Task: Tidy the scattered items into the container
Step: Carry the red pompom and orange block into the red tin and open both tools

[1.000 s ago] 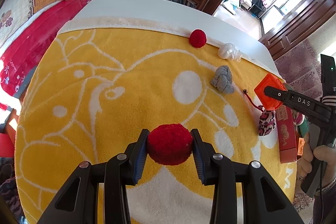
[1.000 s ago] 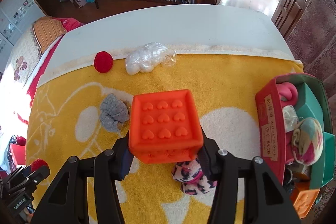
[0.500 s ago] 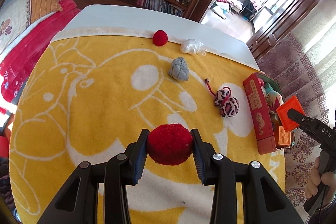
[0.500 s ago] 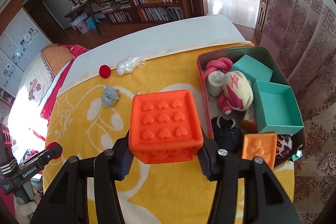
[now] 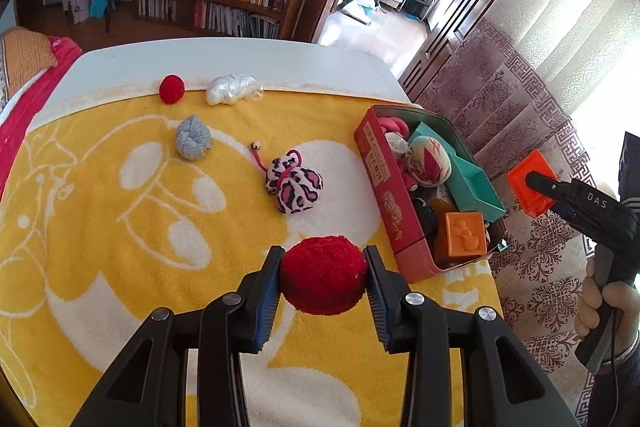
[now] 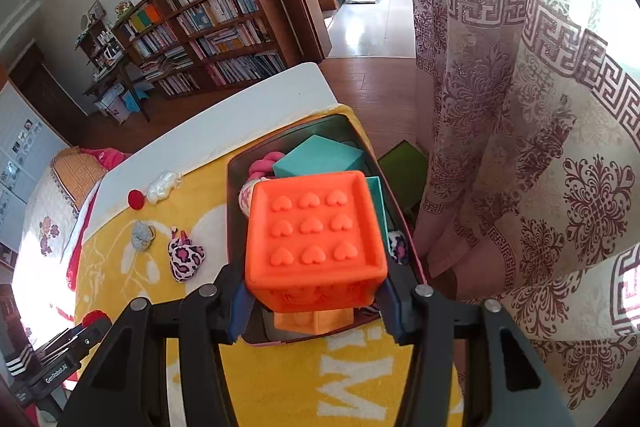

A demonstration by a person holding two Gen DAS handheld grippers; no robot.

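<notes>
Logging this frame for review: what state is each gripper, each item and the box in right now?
left gripper: shut on large red pompom, over the towel.
right gripper: shut on orange heart cube, above the box.
red box: open, partly filled.
small red pompom: loose on towel.
white wad: loose.
grey knot: loose.
leopard pouch: loose.

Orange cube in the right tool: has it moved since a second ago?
Yes. The orange cube has travelled right across the yellow towel, now above the red box.
</notes>
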